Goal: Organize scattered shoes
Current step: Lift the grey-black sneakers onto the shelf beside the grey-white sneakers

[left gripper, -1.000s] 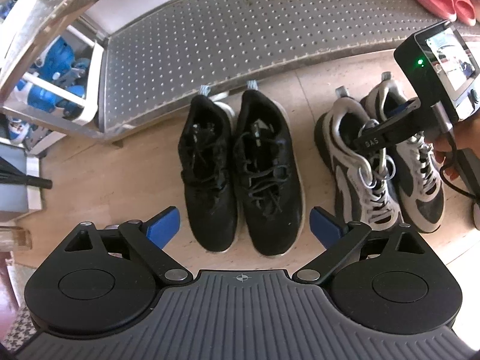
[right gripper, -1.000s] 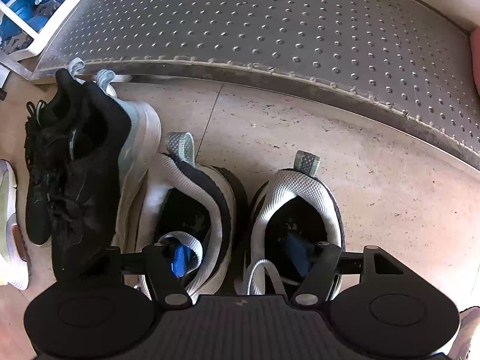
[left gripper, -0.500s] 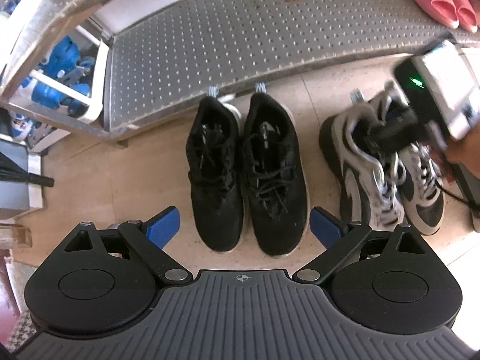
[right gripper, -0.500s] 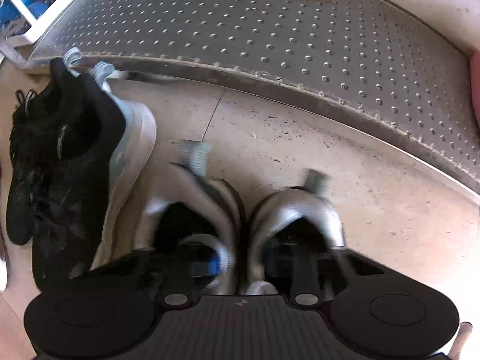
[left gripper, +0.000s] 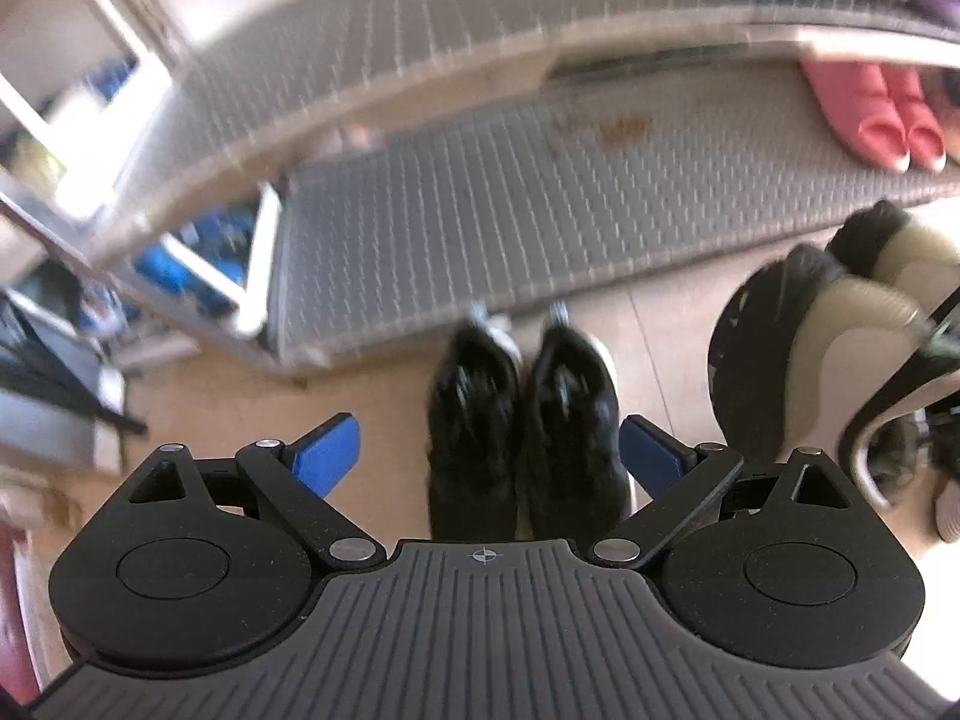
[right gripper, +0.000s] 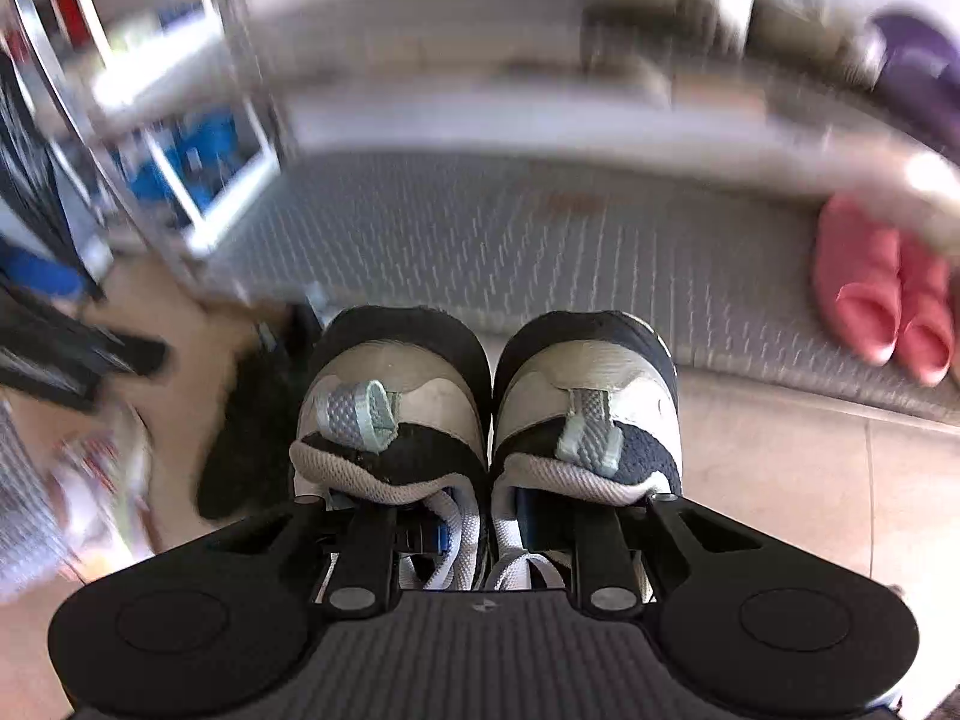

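Aloft: grey pair pinched together, black pair on the floor

Right wrist view: right gripper (right gripper: 480,531) has its jaws drawn together, one finger down inside each shoe of the grey-and-white sneakers (right gripper: 489,420), squeezing the two inner collars against each other. Both heels face the camera, pull tabs showing, soles side by side and touching. Pair hangs clear of the beige floor (right gripper: 810,480), in front of the studded metal shelf (right gripper: 510,240). Pink slippers (right gripper: 879,288) sit on that shelf at the right, toes toward the camera. Background heavily blurred.

Left wrist view: left gripper (left gripper: 489,450) has its jaws wide apart, blue pads (left gripper: 327,453) showing, nothing between them. Beyond the fingers, black sneakers (left gripper: 525,420) stand side by side on the floor, touching, heels just at the front edge of the shelf. Grey pair appears at the right edge of this view, soles turned toward the camera. An upper shelf (left gripper: 420,48) crosses the top of the picture. Blue items (left gripper: 198,252) sit in a white rack at left, too smeared to identify.
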The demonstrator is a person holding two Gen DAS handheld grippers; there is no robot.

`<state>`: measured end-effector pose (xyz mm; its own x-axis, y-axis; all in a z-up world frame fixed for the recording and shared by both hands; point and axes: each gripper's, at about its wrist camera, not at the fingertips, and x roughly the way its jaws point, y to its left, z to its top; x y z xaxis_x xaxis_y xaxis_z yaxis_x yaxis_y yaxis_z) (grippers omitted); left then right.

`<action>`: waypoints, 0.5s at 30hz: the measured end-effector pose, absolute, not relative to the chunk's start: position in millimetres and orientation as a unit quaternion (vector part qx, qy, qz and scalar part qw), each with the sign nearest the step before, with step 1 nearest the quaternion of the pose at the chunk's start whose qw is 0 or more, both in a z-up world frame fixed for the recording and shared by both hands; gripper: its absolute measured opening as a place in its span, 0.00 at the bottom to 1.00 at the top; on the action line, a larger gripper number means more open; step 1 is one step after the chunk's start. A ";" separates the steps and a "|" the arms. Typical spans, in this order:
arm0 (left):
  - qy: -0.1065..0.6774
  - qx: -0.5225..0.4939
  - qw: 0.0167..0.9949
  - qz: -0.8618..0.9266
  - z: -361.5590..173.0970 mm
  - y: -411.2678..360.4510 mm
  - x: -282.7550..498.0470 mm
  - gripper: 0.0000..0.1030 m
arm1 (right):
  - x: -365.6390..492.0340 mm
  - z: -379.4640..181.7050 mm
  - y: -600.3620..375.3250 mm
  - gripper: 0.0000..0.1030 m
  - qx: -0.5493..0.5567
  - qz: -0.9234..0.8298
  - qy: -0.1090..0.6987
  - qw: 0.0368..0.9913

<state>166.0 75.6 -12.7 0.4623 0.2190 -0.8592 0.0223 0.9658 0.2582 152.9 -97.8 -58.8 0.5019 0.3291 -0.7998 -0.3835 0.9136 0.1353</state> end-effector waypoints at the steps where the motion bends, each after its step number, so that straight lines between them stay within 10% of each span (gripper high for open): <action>1: 0.504 0.124 0.853 0.057 -6.4 76.5 165.3 0.94 | 154.6 -52.7 -95.7 0.21 -0.029 0.207 0.449 0.869; 15: 0.404 0.097 0.906 0.086 67.9 162.9 204.2 0.92 | 275.5 73.1 -4.6 0.21 -0.061 0.223 0.271 0.934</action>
<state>204.2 162.9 67.9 0.6585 0.2346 -0.7151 -0.0786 0.9664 0.2447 275.5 -4.6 73.1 0.7537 0.3827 -0.5343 -0.4491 0.8935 0.0065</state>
